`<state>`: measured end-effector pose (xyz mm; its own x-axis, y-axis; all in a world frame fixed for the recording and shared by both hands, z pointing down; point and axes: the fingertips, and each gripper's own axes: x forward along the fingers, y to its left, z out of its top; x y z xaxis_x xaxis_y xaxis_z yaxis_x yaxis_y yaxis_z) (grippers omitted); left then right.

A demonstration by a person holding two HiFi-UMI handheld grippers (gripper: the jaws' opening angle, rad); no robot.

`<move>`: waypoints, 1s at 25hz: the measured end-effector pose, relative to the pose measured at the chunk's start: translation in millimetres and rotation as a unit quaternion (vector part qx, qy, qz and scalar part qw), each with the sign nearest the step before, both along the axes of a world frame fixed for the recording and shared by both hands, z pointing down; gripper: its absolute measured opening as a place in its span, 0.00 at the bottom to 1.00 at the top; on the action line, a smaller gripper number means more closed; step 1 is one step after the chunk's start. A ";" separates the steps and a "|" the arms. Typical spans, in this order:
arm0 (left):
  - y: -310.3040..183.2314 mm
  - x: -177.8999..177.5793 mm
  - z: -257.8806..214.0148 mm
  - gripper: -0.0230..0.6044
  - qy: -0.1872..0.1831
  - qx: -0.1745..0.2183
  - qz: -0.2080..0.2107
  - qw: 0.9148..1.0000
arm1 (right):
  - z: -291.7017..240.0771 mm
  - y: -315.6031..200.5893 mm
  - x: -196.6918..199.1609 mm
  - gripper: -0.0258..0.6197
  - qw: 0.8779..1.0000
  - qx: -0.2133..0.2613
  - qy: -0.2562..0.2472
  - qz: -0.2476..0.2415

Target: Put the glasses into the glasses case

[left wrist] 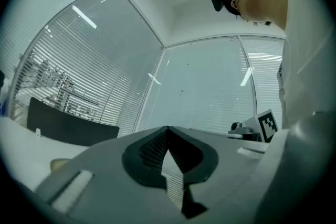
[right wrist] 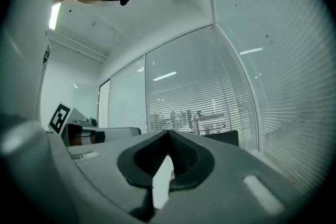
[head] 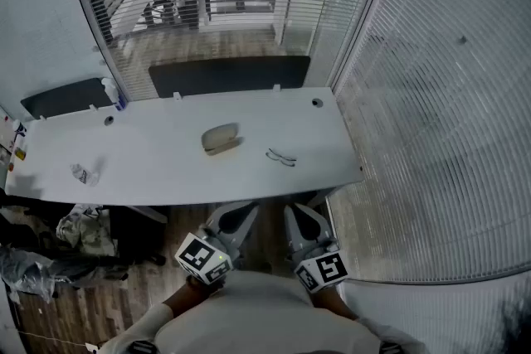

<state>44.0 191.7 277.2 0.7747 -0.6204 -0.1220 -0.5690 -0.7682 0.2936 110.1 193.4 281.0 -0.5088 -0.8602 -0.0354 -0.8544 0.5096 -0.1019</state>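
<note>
A beige glasses case (head: pixel 221 138) lies near the middle of the white table (head: pixel 166 170), its lid slightly raised. A pair of thin-framed glasses (head: pixel 281 156) lies on the table just to the case's right, apart from it. My left gripper (head: pixel 239 214) and right gripper (head: pixel 302 213) are held side by side close to my body, below the table's near edge and well short of both things. Each points roughly level at the table. The left gripper (left wrist: pixel 168 128) has its tips together and nothing between them. The right gripper (right wrist: pixel 168 132) is shut and empty as well.
A spray bottle (head: pixel 112 91) stands at the table's back left and a crumpled wrapper (head: pixel 83 174) lies at the front left. Dark chair backs (head: pixel 228 75) line the far side. Glass walls with blinds (head: pixel 431 95) close off the right. Bags and clutter (head: pixel 79 232) sit on the floor at left.
</note>
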 end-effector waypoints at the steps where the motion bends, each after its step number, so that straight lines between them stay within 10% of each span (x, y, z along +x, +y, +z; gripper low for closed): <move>1: 0.7 -0.4 1.4 0.04 0.001 -0.001 0.000 1.000 | 0.5 0.7 -0.6 0.04 1.000 0.000 0.000 -0.001; 25: 6.1 4.4 1.8 0.04 -0.002 -0.001 0.005 1.000 | -0.1 5.2 3.3 0.04 1.000 -0.005 -0.019 -0.011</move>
